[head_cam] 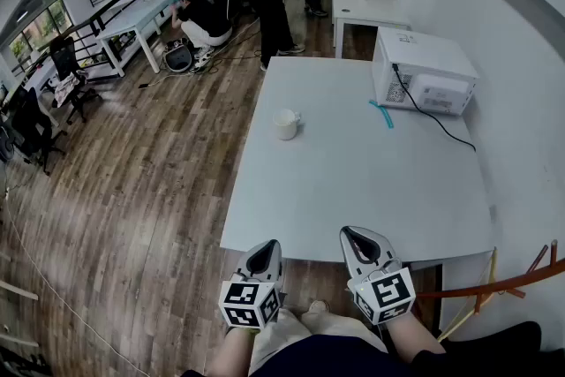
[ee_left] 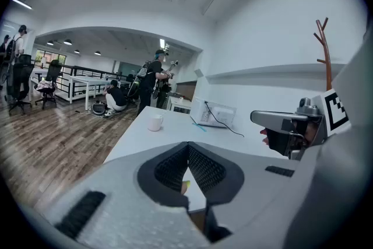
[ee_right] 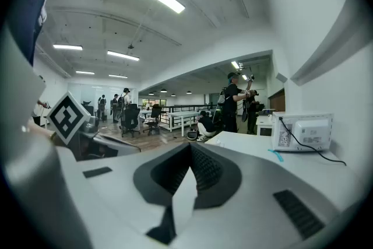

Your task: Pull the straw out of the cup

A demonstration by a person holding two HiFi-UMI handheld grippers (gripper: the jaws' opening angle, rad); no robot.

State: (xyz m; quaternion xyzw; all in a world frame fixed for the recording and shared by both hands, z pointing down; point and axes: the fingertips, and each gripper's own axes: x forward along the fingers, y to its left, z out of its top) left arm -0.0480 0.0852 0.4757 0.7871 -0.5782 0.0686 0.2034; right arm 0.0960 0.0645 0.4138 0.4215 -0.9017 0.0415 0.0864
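The left gripper (head_cam: 263,259) and right gripper (head_cam: 360,238) are closed and empty, at the near edge of the table (head_cam: 353,190). The cup (head_cam: 285,124) stands far ahead; the straw (head_cam: 381,113) lies to its right.

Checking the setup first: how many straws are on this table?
1. The teal straw lies flat on the table beside the microwave, right of the cup. None sticks out of the cup; its inside is unclear.

On table (head_cam: 353,199): cup (head_cam: 285,124) left of straw (head_cam: 381,114) and microwave (head_cam: 424,71).
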